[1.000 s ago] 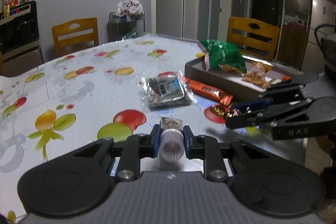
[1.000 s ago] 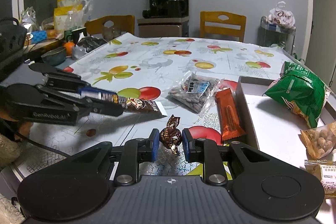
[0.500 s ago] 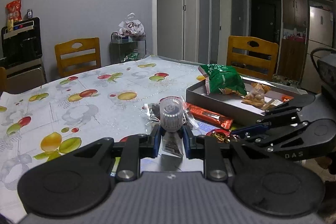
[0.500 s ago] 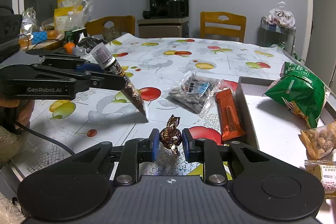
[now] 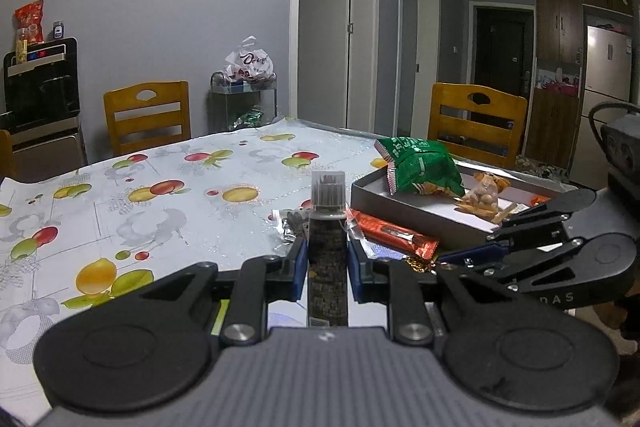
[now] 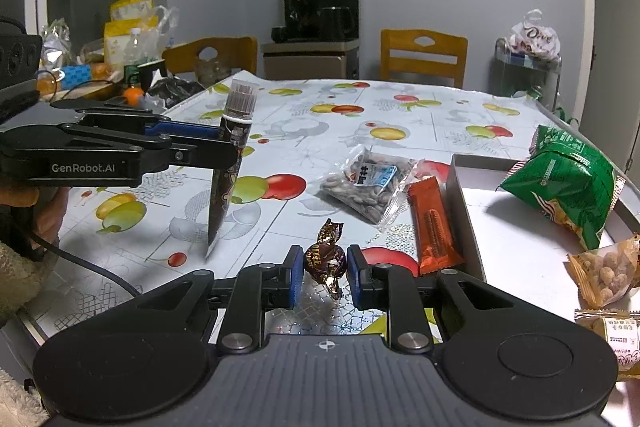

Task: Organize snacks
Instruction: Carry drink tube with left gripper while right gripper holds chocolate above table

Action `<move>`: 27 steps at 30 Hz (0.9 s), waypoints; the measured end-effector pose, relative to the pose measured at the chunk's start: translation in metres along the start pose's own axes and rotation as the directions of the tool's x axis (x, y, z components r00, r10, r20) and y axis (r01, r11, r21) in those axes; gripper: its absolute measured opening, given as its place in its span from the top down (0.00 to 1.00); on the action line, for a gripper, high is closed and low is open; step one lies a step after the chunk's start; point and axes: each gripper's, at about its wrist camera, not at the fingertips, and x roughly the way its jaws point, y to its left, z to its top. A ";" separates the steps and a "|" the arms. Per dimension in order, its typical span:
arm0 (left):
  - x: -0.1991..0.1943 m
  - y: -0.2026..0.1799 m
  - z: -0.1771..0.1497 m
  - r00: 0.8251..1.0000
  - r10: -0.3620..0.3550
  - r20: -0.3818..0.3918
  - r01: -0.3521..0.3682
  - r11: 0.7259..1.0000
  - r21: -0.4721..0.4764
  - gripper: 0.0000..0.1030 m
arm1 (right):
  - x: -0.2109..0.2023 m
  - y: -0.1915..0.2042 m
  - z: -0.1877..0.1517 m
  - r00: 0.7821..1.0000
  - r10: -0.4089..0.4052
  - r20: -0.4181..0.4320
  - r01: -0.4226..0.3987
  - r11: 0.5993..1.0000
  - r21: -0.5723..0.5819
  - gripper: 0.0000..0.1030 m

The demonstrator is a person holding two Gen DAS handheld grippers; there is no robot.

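Observation:
My left gripper (image 5: 327, 269) is shut on a dark squeeze tube with a clear cap (image 5: 327, 227), held upright above the fruit-print table. The right wrist view shows the same tube (image 6: 232, 163) standing nearly vertical, its flat end down, in the left gripper (image 6: 230, 147). My right gripper (image 6: 325, 279) is shut on a brown foil-wrapped candy (image 6: 325, 261) low over the table's near edge. A grey tray (image 6: 458, 179) at the right holds a green chip bag (image 6: 568, 183) and small nut packets (image 6: 604, 273).
A clear bag of seeds (image 6: 368, 183) and an orange wafer bar (image 6: 434, 223) lie on the table (image 6: 340, 119) just left of the tray. Wooden chairs (image 6: 424, 57) stand at the far side. Clutter and bags sit at the far left (image 6: 120, 39).
The left gripper has swung the tube from lying flat on the table to upright and lifted it. The right gripper and its candy have stayed put.

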 end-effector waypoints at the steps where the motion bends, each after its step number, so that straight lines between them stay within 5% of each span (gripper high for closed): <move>1: 0.000 0.000 0.000 1.000 0.000 0.000 0.000 1.000 0.001 0.82 | 0.000 0.000 0.000 1.000 -0.001 0.000 0.001 1.000 0.000 0.76; 4: 0.000 0.001 0.001 1.000 -0.001 0.004 0.001 1.000 -0.001 0.83 | -0.001 0.000 0.000 1.000 -0.001 0.002 0.001 1.000 0.001 0.76; 6: -0.002 0.000 0.002 1.000 0.002 0.014 -0.002 1.000 -0.001 0.97 | -0.001 0.000 0.000 1.000 -0.001 0.002 0.001 1.000 0.000 0.76; 16: 0.014 -0.001 0.004 0.995 0.012 -0.096 -0.009 1.000 0.028 0.96 | -0.002 0.002 0.001 1.000 0.001 -0.004 -0.001 1.000 -0.003 0.76; 21: 0.046 -0.008 0.002 0.975 -0.011 -0.223 0.038 0.992 0.118 0.55 | -0.002 0.002 -0.001 1.000 0.010 -0.010 -0.010 1.000 -0.005 0.76; 27: 0.073 -0.010 0.002 0.949 -0.095 -0.300 0.142 0.980 0.137 0.47 | -0.004 -0.003 -0.001 1.000 0.004 -0.014 -0.004 1.000 0.002 0.76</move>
